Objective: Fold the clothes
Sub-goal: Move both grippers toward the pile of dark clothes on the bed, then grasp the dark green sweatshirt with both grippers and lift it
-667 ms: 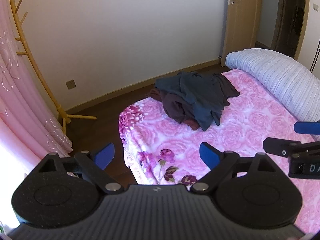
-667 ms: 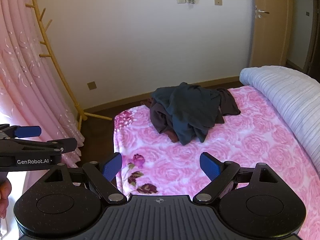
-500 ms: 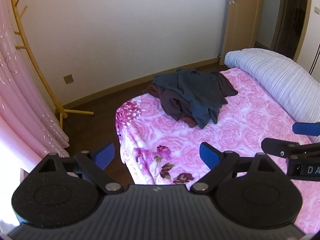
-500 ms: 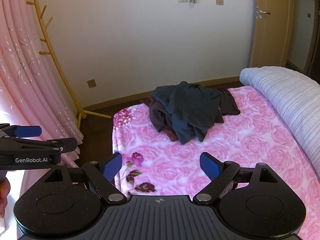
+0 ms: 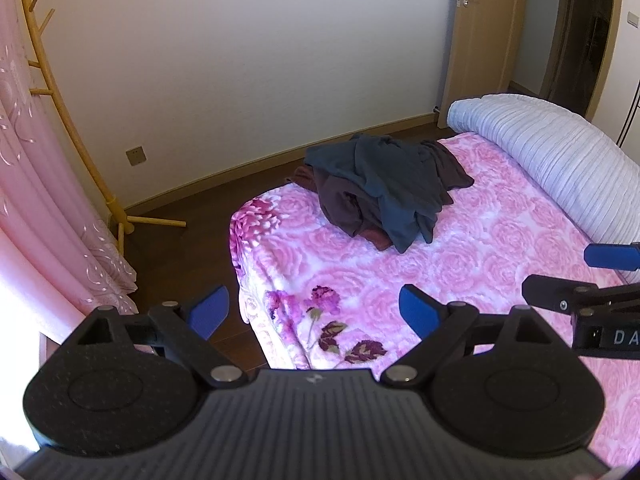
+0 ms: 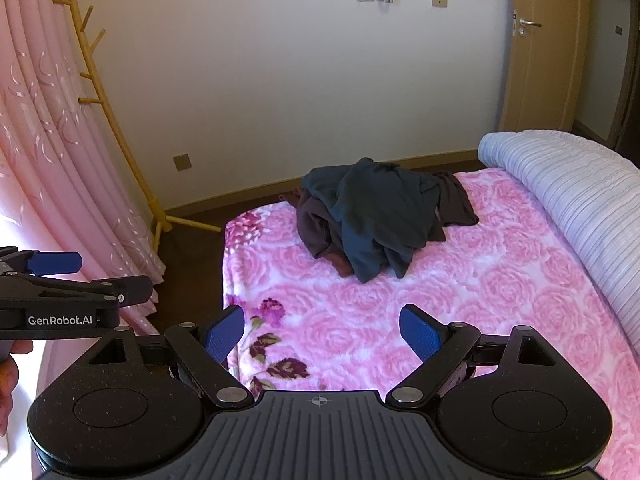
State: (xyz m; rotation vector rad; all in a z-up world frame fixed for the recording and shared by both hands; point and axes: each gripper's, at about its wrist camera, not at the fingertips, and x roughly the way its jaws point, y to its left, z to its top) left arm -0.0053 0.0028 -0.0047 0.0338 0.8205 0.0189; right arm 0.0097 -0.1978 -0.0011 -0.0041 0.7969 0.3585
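Bedroom: white wall (image 5: 240, 60), dark wood floor (image 5: 192, 216), wooden door (image 6: 544, 48), pink curtain (image 6: 48, 152) with wooden coat stand (image 5: 68, 120) beside it. Bed (image 5: 500, 248) under pink rose-print blanket, rolled pale striped quilt (image 6: 580, 192) along its right edge.

Clothes (image 5: 384, 188): crumpled heap, dark teal piece over brown ones, near far-left corner of bed, unfolded, one brown edge reaching over far edge.

Left gripper (image 5: 316, 308): jaws spread wide, empty, touching nothing, above near-left corner of bed, well short of heap.

Right gripper (image 6: 322, 332): jaws spread wide, empty, above near part of blanket, heap well ahead and apart.
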